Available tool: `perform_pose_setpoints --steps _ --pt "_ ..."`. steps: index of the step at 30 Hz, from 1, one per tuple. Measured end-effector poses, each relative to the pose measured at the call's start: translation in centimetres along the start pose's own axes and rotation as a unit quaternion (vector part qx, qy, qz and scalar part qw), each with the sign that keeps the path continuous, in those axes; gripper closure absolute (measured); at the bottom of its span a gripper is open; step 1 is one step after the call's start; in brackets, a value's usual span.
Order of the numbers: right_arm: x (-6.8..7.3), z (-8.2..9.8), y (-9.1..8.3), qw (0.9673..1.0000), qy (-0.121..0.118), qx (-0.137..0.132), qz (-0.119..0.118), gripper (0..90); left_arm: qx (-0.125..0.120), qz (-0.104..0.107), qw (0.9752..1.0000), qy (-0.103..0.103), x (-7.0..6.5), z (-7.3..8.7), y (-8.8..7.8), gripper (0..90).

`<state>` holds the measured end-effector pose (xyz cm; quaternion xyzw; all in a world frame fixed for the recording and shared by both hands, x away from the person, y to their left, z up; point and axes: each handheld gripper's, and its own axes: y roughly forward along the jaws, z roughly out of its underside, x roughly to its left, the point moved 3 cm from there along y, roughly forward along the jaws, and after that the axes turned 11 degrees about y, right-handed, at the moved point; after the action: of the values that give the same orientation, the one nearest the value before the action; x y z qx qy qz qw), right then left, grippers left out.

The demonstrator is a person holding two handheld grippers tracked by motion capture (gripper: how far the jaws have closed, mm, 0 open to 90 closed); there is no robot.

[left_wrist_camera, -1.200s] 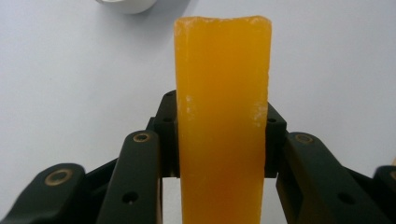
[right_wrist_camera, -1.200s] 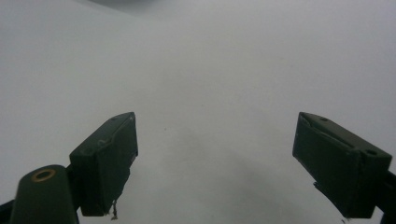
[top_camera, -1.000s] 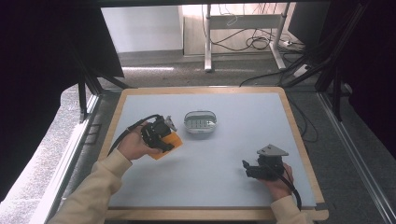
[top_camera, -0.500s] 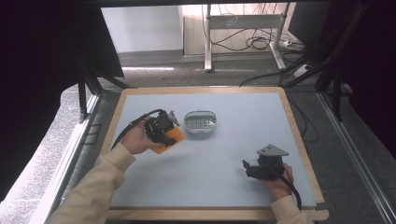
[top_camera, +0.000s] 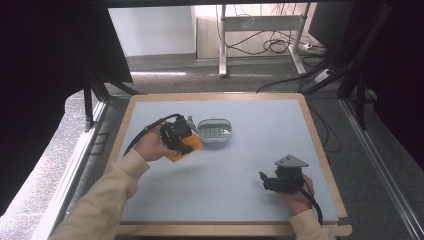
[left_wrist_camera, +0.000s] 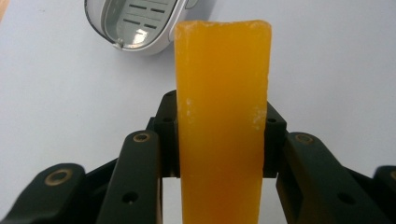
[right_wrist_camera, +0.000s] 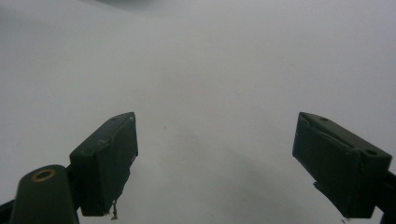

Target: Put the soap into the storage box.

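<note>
1. While the right gripper (top_camera: pixel 264 181) sits unmoved near the table's (top_camera: pixel 260 150) near right corner, jaws spread wide over bare surface with nothing between them, the left hand (top_camera: pixel 150 146) has carried its load a bit toward the far side since a second ago.
2. Left gripper (top_camera: pixel 186 142) clamps an orange bar (left_wrist_camera: pixel 222 121), pads pressing both long sides; grip unchanged.
3. The bar now sits just beside the white dish (top_camera: pixel 215 131), at its left rim, left of the table's centre. Judgement: placing the bar into the dish is the step in hand, nearly lined up, not yet over it.
4. Bar: waxy, translucent orange, flat slab with rounded corners, whitish scuffs on edges; looks like soap, firm but likely slippery.
5. Dish: glossy white oval plastic, grey slotted insert inside, raised rim.
6. Table: matte pale blue-grey top, light wood frame.
</note>
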<state>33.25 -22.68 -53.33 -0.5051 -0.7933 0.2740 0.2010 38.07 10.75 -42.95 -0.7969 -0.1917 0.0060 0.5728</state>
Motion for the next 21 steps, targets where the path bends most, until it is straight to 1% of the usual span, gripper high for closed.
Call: perform_pose_setpoints --steps 8,12,14,17,21 --pt "0.0 0.0 0.0 1.0 0.0 0.0 0.0 14.6 0.001 -0.002 1.0 0.005 0.5 -0.9 -0.1 62.2" --pt "-0.1 0.0 0.0 1.0 0.0 -0.001 0.0 14.6 0.001 -0.001 1.0 0.004 0.7 -1.1 -0.1 62.3" --pt "-0.1 0.0 0.0 1.0 0.0 0.0 0.0 14.6 -0.001 -0.005 1.0 0.003 0.9 -1.2 -0.1 62.3" --pt "-0.1 0.0 0.0 1.0 -0.001 0.0 0.0 14.6 -0.002 -0.005 1.0 0.002 1.0 -1.2 -0.1 62.3" --pt "0.0 0.0 0.0 1.0 -0.001 0.001 0.001 14.6 0.002 -0.007 1.0 0.002 1.2 -1.3 0.0 62.3"
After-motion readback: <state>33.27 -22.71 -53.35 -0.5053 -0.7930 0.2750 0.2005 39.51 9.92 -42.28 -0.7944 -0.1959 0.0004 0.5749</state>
